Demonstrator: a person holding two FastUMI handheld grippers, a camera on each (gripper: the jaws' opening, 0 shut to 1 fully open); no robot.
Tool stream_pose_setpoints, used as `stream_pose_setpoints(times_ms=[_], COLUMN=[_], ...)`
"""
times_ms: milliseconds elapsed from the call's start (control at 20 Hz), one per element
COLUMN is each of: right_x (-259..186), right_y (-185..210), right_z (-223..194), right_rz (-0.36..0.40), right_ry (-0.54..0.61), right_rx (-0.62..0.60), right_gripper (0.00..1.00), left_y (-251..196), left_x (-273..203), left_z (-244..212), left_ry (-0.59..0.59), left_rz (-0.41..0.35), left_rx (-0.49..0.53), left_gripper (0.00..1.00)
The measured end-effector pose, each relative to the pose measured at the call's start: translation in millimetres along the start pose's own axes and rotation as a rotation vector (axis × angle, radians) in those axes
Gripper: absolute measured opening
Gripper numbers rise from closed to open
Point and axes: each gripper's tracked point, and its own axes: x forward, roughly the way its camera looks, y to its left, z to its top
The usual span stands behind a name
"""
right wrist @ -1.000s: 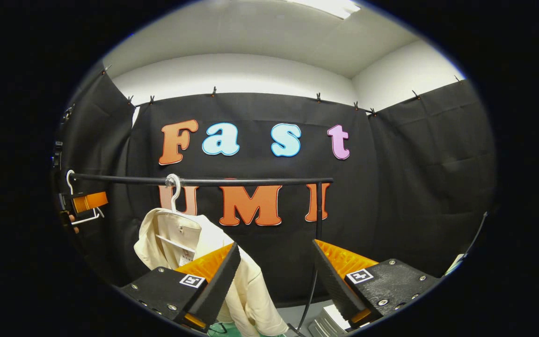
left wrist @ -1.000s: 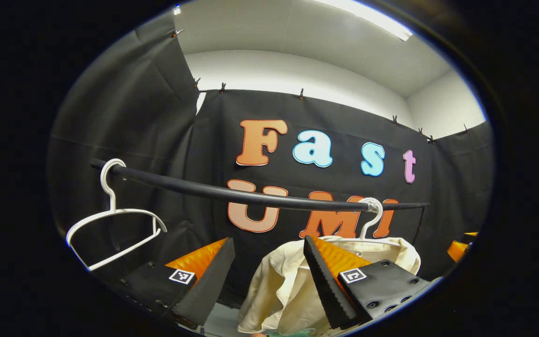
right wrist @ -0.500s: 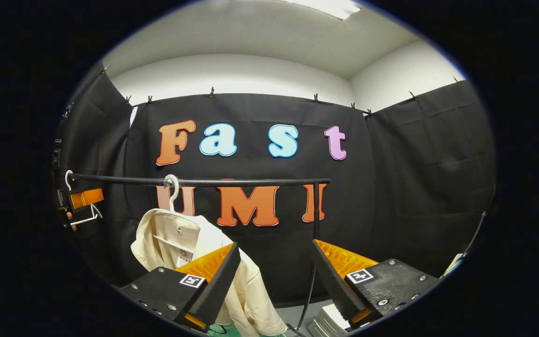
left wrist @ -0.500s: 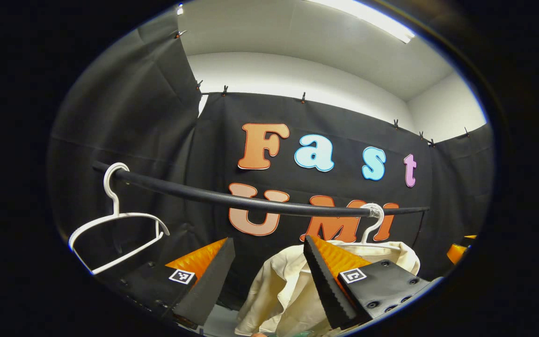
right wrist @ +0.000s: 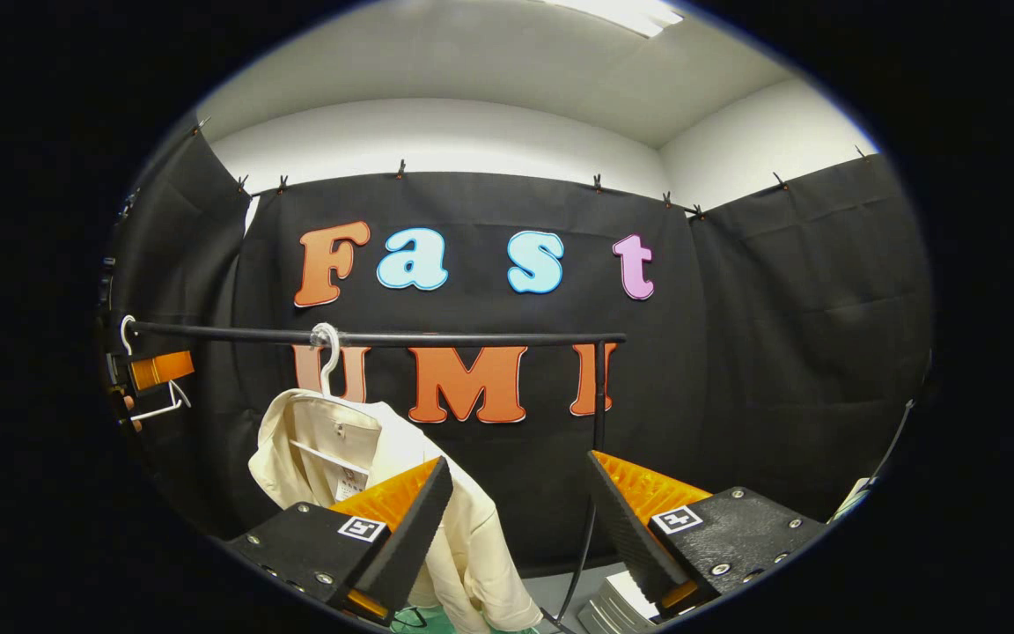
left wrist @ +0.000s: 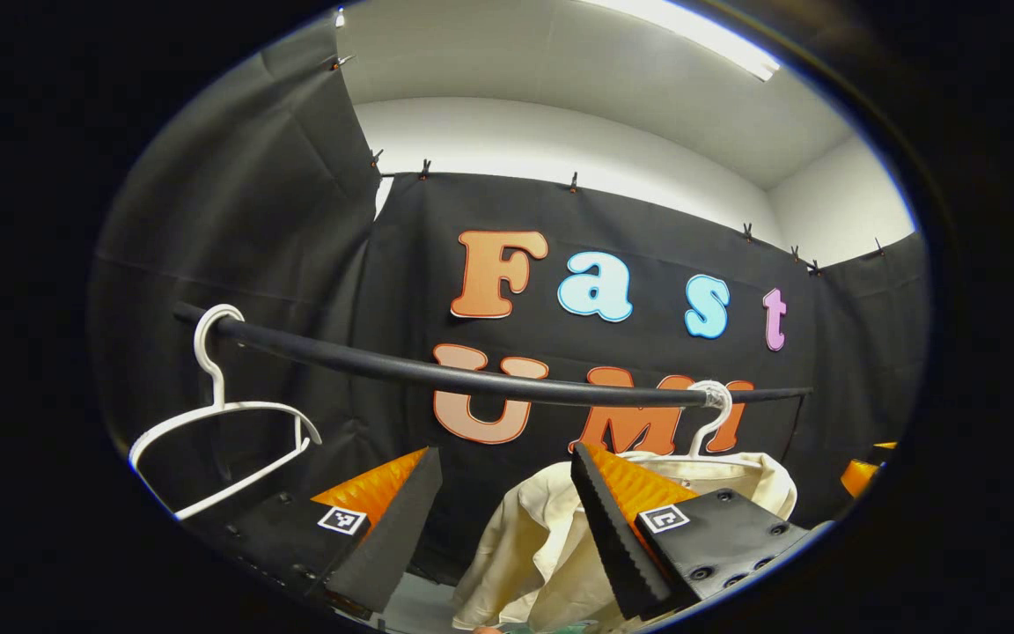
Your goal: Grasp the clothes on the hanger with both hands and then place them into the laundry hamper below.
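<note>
Cream shirt (right wrist: 401,475) on hanger (right wrist: 327,352), blk rail (right wrist: 472,338).

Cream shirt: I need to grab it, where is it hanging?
The cream shirt hangs on a white hanger toward the rail's left in the right gripper view.

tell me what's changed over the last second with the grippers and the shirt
Almost nothing. Both views drift very slightly, so the hands barely moved. Nothing was grasped or released: left gripper and right gripper stay open, short of the cream shirt, which still hangs on its hanger from the rail.
</note>
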Motion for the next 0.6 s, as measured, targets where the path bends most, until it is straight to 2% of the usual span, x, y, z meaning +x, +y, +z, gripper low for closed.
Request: stream_pose_setpoints(times_ms=[600], right_x=[6.7], right_y=[26.3], right_z=[-5.9], right_rz=[-0.007], right_ry=[0.006], right_rx=[0.0], right_gripper=[0.94], left_y=[11.2], left_x=[11.9], left_z=[1.3], left_ry=[-0.001], left_rz=[-0.022], left_rx=[0.026], left_gripper=[0.96])
